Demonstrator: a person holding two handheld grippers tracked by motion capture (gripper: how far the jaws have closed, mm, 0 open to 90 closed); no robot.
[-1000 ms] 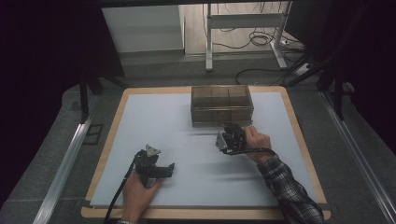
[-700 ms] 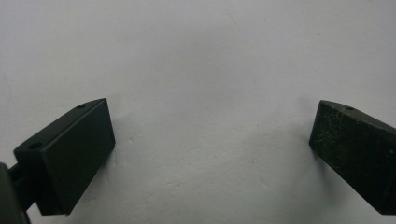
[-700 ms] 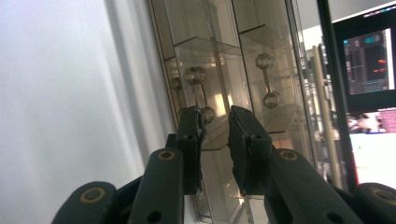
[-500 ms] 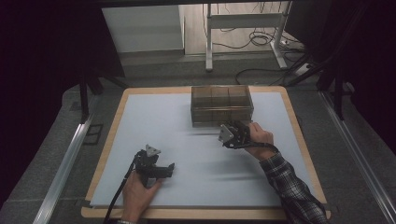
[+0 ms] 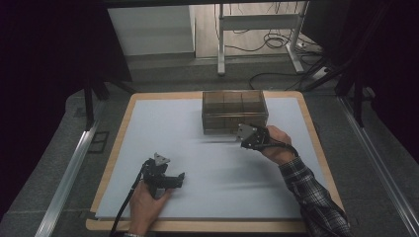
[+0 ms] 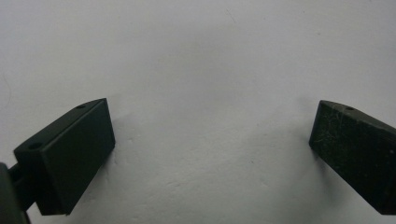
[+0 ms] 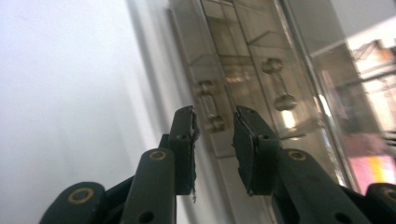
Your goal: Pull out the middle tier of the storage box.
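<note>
Now right gripper (image 5: 245, 137) nearer the box (image 5: 234, 109), jaws parting, empty; left gripper (image 5: 170, 178) wide open.

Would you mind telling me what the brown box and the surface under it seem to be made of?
The box looks like smoky, translucent brown plastic with a glossy finish: inner dividers show through its walls, and the right gripper view catches reflections on it. The white sheet looks matte, perhaps paper or laminate, and lies on a light wooden-looking board.

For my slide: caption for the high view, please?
Right gripper at a brown box; left gripper rests on the white mat.
</note>
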